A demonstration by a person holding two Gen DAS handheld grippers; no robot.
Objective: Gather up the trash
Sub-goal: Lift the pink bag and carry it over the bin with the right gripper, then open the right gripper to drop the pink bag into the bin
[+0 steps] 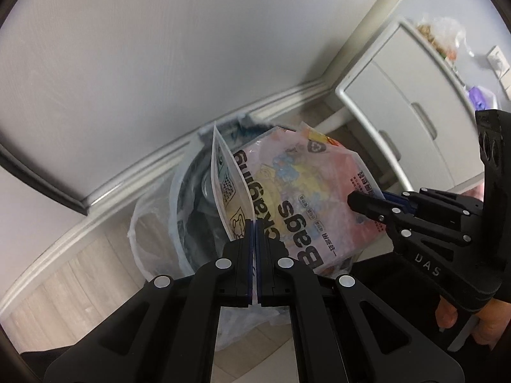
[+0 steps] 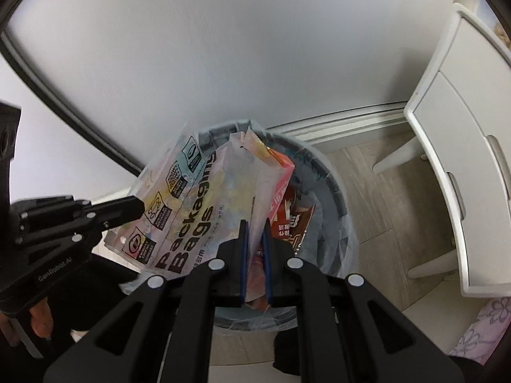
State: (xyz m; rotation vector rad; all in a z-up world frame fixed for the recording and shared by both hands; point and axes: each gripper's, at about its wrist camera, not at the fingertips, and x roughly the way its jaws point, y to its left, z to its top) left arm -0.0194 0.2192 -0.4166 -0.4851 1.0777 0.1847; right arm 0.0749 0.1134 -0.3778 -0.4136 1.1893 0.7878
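While both grippers hold the packaging bag (image 2: 188, 210) over the trash bin (image 2: 332, 185), the job is nearly done. The left gripper (image 1: 254, 223) has its fingers squeezed tight on one edge. The right gripper (image 2: 254, 223) pinches the other edge. Some wrappers (image 2: 292, 220) already lie in the bin. The bag has yet to be dropped in.

Pale grey wall (image 2: 223, 48), white skirting board (image 1: 105, 188), wood-look floor (image 2: 377, 191), white cabinet (image 2: 453, 159).
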